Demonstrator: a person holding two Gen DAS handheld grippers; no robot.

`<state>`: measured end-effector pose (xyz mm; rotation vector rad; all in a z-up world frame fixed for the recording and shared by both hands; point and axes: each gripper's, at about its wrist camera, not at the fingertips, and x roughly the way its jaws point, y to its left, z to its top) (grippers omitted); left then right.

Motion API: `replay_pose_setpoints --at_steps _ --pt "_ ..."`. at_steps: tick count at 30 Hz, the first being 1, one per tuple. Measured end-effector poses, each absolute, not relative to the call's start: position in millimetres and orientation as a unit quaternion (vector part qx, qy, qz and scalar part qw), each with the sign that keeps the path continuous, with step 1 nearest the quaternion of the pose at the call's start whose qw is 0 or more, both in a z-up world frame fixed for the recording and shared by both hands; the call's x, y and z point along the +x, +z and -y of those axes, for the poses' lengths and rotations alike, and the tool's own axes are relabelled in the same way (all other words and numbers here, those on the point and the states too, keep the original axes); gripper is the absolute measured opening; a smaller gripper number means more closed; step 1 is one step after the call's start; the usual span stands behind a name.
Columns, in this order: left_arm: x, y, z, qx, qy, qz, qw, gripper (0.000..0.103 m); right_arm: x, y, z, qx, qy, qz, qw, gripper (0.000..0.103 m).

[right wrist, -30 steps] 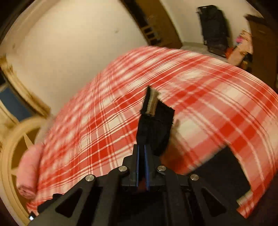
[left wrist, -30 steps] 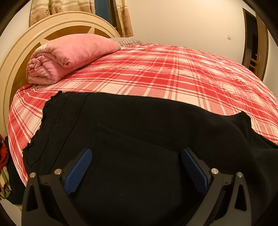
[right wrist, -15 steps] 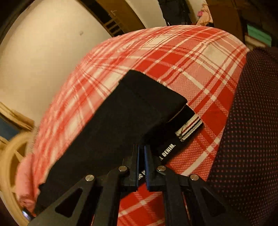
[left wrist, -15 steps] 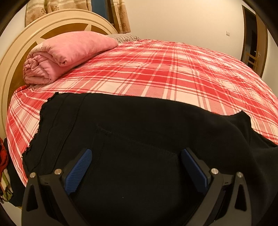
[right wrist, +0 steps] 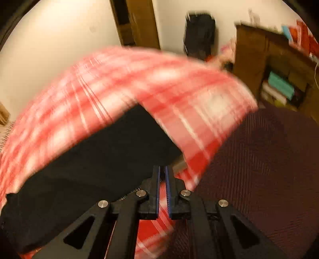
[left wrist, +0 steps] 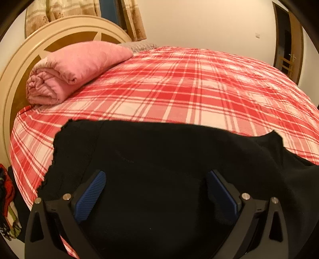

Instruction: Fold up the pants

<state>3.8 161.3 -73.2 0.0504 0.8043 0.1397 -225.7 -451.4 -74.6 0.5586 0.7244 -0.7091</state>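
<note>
Black pants [left wrist: 159, 159] flat on bed [left wrist: 199, 89], long axis crosswise. Left hand-held gripper [left wrist: 155, 191] released, directly over them, nearer. Right hand-held gripper [right wrist: 161, 175] clenched, seemingly empty, at pants' right edge.

A bedroom in warm, yellowish lamplight, with a large bed taking up most of it.

The bed [left wrist: 199, 83] wears a red-and-white plaid sheet, and a rolled pink blanket [left wrist: 73, 69] lies against the rounded cream headboard [left wrist: 39, 43]. Patterned beige curtains [left wrist: 59, 10] hang behind the headboard, with a dark strip between them. The walls are plain cream, and an open wooden door [left wrist: 289, 39] stands in the far corner. Across the room a wooden bookshelf [right wrist: 279, 79] holds books, blurred, and a dark bag [right wrist: 199, 33] hangs beside it on the wall.
</note>
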Motion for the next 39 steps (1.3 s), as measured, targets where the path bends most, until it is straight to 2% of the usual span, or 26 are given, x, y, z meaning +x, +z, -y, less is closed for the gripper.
replay_pose_setpoints --at_steps 5,10,13,14,21,27,29,31,35,39 --pt "-4 -53 -141 0.026 0.03 -0.366 0.93 0.103 -167 -56 407 0.24 -0.201 -0.334 0.889 0.006" --pt "-20 -42 -105 0.007 -0.027 -0.352 0.936 0.103 -116 -82 343 0.193 -0.126 -0.371 0.899 0.006" --pt "-29 -50 -83 0.015 -0.062 -0.361 0.931 0.103 -119 -113 332 0.178 -0.149 -0.426 0.875 0.006" --pt "-30 -53 -78 0.021 -0.068 -0.364 0.929 0.103 -131 -118 333 0.18 -0.148 -0.416 0.879 0.006" --pt "-18 -66 -66 0.055 -0.075 -0.377 0.922 0.103 -155 -112 334 0.133 -0.168 -0.465 0.859 0.005" --pt "21 -47 -73 0.047 -0.07 -0.383 0.92 0.103 -121 -71 298 0.114 -0.084 -0.388 0.911 0.006" --pt "31 -49 -67 0.055 -0.079 -0.392 0.915 0.099 -105 -73 283 0.119 -0.06 -0.39 0.911 0.006" --pt "39 -57 -51 0.081 -0.099 -0.414 0.901 0.078 -94 -78 272 0.119 -0.043 -0.395 0.91 0.006" --pt "46 -73 -29 0.145 -0.091 -0.43 0.887 0.076 -86 -99 257 0.12 -0.015 -0.417 0.901 0.006" --pt "71 -86 -27 0.136 -0.073 -0.453 0.878 0.079 -94 -113 260 0.135 -0.017 -0.413 0.9 0.006"
